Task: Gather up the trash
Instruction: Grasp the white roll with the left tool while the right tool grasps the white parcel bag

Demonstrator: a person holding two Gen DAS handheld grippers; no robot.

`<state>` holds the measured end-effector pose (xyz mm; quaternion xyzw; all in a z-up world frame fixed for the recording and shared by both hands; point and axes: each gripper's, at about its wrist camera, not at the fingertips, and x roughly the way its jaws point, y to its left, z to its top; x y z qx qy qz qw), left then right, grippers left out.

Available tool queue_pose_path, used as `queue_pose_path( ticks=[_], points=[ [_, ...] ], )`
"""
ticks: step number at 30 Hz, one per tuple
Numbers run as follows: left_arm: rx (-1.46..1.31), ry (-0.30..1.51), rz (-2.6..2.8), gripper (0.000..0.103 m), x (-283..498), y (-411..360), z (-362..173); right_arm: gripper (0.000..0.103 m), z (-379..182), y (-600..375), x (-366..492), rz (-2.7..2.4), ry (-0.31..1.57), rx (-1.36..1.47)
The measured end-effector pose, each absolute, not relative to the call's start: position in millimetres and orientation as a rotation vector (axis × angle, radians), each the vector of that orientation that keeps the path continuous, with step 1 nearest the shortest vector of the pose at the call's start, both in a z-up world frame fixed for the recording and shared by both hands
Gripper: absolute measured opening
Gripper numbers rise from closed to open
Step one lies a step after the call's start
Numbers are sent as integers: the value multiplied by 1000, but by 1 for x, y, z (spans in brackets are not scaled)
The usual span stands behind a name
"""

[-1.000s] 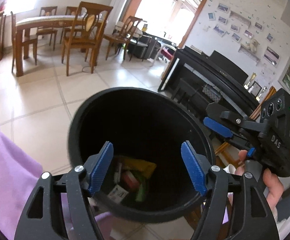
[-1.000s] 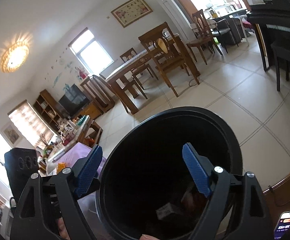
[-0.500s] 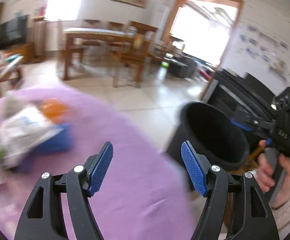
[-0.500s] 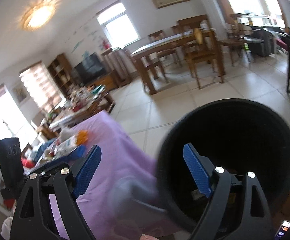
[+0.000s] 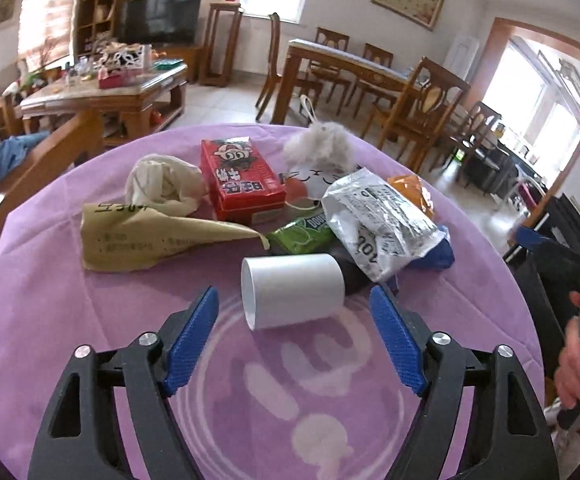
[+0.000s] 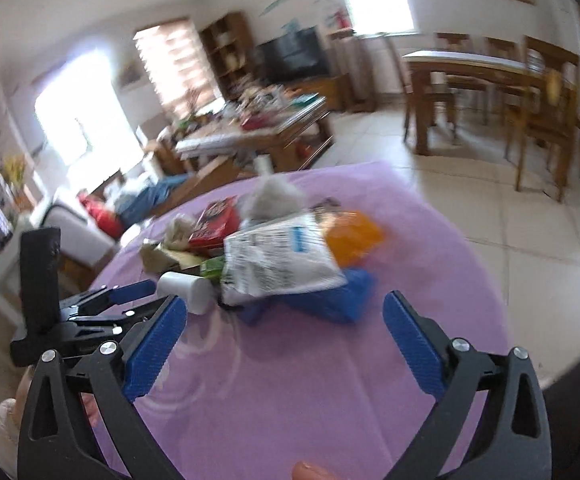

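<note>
- A second ago both views looked down into a black bin with wrappers at its bottom; now both face the purple-covered counter (image 5: 50,300) and the pile of trash on it, and the bin is out of view.
- That reads as one drop finished and a return for the next piece; plenty is left on the counter, so the task looks far from done.
- The left tongs (image 5: 294,336) stand wide with nothing between them, their jaws having just opened a little further. They hang just short of the white paper cup (image 5: 292,290).
- The right tongs (image 6: 286,344) are spread very wide and empty; their jaws have just been opening too. This view is blurred.
- The white paper cup lies on its side, mouth toward the left tongs, at the near edge of the pile. It looks clean, undented and light, and would likely roll or crush under a hard squeeze.
- Taking the cup as landmark: a silver printed foil bag (image 5: 378,220) lies just behind and to its right, over something blue (image 5: 436,256); a green wrapper (image 5: 304,234) sits right behind it; a tan paper bag (image 5: 146,236) lies flat to its left.
- Farther behind the cup are a red carton (image 5: 240,184), a crumpled cream cloth bag (image 5: 162,184), a grey fluffy toy (image 5: 318,152) and an orange packet (image 5: 412,192).
</note>
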<state>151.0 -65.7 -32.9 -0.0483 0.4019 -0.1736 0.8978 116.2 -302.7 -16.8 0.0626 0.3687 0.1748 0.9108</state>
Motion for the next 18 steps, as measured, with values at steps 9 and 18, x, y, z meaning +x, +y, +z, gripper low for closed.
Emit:
queue_pose_path(
  ticks=[9, 18],
  points=[
    [-177, 883, -381, 56, 172, -59, -57, 98, -43, -256, 172, 354, 832, -89],
    [-222, 838, -411, 51, 164, -50, -55, 93, -63, -264, 201, 385, 938, -28]
  ],
)
